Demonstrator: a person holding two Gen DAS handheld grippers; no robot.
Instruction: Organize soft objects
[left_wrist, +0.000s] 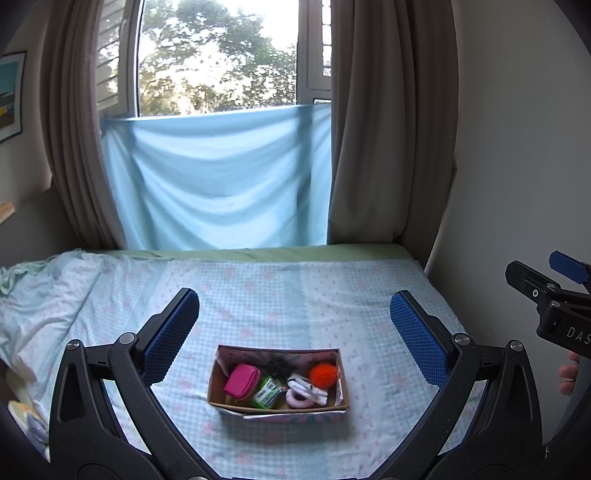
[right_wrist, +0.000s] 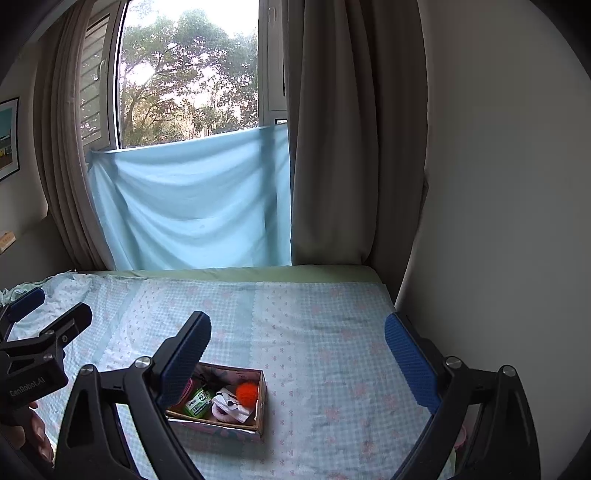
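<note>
Presently, both grippers hang above the bed (left_wrist: 332, 295), each with jaws spread wide and holding nothing. The left gripper (left_wrist: 295, 332) is lined up over the cardboard box (left_wrist: 277, 406), which sits on the checked bedspread near its front edge; the right gripper (right_wrist: 295, 354) stands to the right of the box.

The box already contains a pink pouch (left_wrist: 242, 381), a green tissue packet (left_wrist: 266, 393), an orange pompom (left_wrist: 323, 373), a pink scrunchie (left_wrist: 297, 398) and white fabric (left_wrist: 308, 387). A dark item at the back cannot be identified. No loose soft object shows on the bedspread.

Judgement: the contents appear gathered, so any remaining work is tidying within the box. Recommended approach: descend vertically, narrow the jaws before entering, grip one item by its bulk, and avoid nudging the light box walls.
</note>
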